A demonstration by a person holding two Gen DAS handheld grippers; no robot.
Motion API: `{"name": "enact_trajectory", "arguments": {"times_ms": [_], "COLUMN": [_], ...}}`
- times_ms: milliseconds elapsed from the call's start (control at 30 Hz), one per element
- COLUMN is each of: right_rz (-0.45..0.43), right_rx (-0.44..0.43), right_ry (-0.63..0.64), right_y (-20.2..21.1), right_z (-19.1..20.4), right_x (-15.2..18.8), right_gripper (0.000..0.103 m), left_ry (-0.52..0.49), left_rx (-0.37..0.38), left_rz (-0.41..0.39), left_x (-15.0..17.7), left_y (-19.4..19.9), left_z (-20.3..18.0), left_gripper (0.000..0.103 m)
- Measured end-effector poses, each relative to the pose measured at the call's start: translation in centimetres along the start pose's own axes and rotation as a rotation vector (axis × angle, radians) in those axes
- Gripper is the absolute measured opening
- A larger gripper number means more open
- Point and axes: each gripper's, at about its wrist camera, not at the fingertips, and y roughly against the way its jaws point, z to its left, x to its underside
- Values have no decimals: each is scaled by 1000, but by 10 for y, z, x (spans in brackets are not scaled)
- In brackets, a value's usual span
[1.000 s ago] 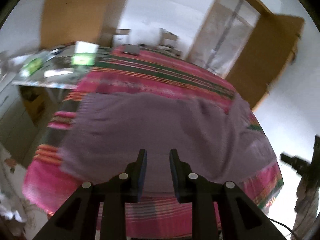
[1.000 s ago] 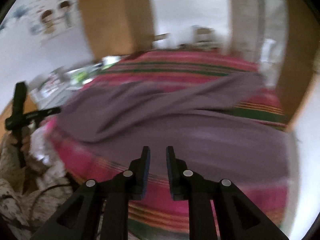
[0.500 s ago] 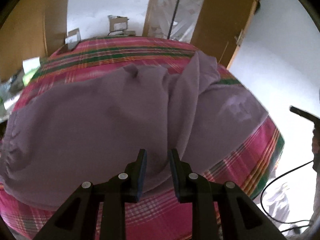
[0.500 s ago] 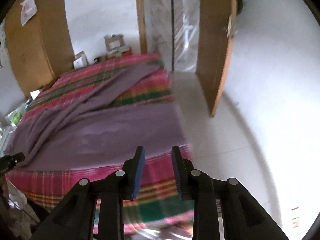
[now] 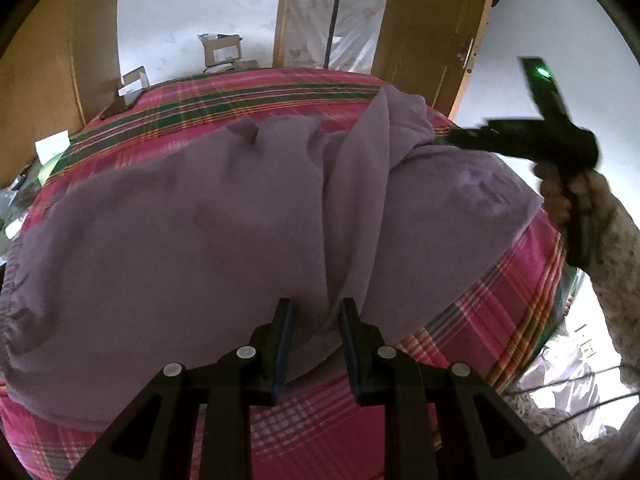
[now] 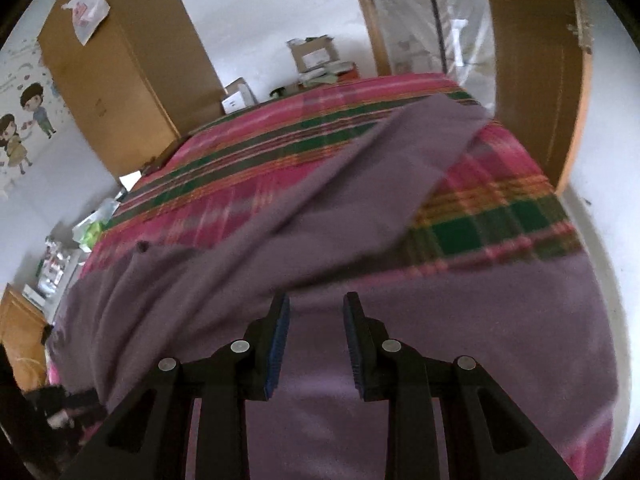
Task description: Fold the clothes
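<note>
Where the bed carries its pink, green and orange plaid cover, one purple garment lies spread over the near half, a single piece, rumpled, with one long fold or sleeve running from about 6 o'clock up toward 1 o'clock in the left wrist view. In the right wrist view the same garment fills the lower frame, and one long strip of it reaches to 1 o'clock across the plaid. Left gripper: jaws part-open, a narrow gap, poised over the garment's near edge at 6 o'clock; cloth shows between the fingers but I cannot tell that the pads press on it. Right gripper: jaws likewise part-open, having widened a moment ago, nothing pinched between them, purple cloth below. From the left wrist view the right gripper shows at 3 o'clock, blurred, held by one hand in a pale speckled sleeve, over the garment's right edge. Around the bed: two wooden wardrobe panels, one at 10 o'clock and one open door at 1 o'clock; cardboard boxes on the floor at 12 o'clock, count unclear; clutter at 9 o'clock; two cartoon figure stickers on the wall. Nothing lies on top of the garment.
</note>
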Motion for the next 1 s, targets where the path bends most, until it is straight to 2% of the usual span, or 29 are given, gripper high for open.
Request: {"name": "enact_trajectory", "arguments": {"times_ms": [167, 267, 567, 700, 900, 967, 1000], "right_rz": [18, 21, 66, 78, 68, 57, 52], "right_rx": [-33, -31, -50, -46, -40, -36, -34], "right_ry": [-21, -44, -172, -192, -225, -229, -227], "right_y": [-32, -49, -91, -103, -112, -112, -112], "right_z": [8, 6, -20, -25, -26, -26, -25], "right_x": [-30, -47, -81, -90, -100, -101, -101], "right_gripper": [30, 31, 31, 31, 31, 27, 20], "left_ry": [26, 43, 43, 44, 2, -16, -23], "left_rx": [69, 118, 169, 175, 133, 111, 101], "left_rz": [-5, -10, -15, -11, 4, 6, 8], "left_x": [-1, -3, -8, -10, -13, -12, -12], "left_y": [-4, -4, -11, -10, -7, -6, -6], "left_z": [10, 15, 17, 17, 2, -4, -6], "left_gripper": [26, 32, 34, 34, 36, 36, 36]}}
